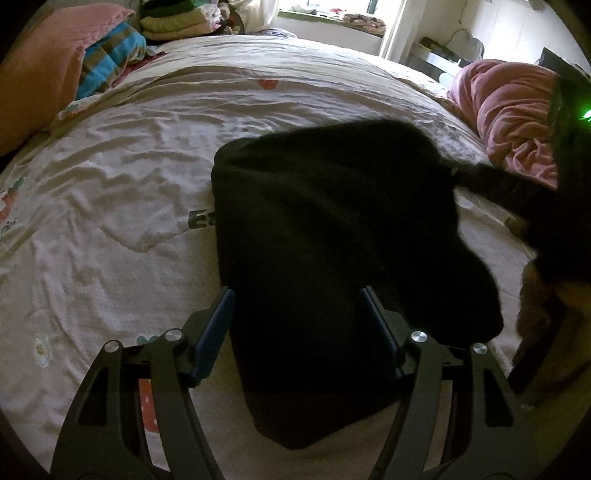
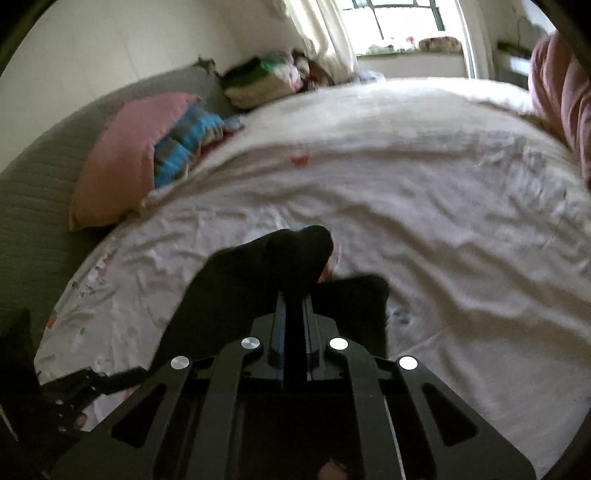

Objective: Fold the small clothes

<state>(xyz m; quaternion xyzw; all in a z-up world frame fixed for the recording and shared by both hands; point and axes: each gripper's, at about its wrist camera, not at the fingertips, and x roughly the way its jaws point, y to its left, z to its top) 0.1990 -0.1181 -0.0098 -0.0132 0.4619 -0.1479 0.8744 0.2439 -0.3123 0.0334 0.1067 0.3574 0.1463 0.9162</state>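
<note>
- Black garment (image 1: 325, 236) lies on the bed (image 1: 110, 206), over the white printed sheet; in the left wrist view it fills the centre and runs down to 6 o'clock.
- Its left edge is straight, crossing the printed letters on the sheet; the far edge is rounded; a thin strip trails off toward 3 o'clock.
- Left gripper (image 1: 299, 306): jaws released, spread apart, standing either side of the garment's near part; whether they touch the cloth cannot be told.
- Right gripper (image 2: 294, 295): jaws clenched on a fold of the black garment, cloth bunched just beyond the tips at 12 o'clock.
- Open sheet from 9 to 12 o'clock in the left wrist view.
- Bounds: pink pillow (image 1: 40, 70) and striped blanket (image 1: 110, 55) at 10 o'clock, folded pile (image 1: 177, 22) at 11, pink quilt (image 1: 513, 114) at 2.
</note>
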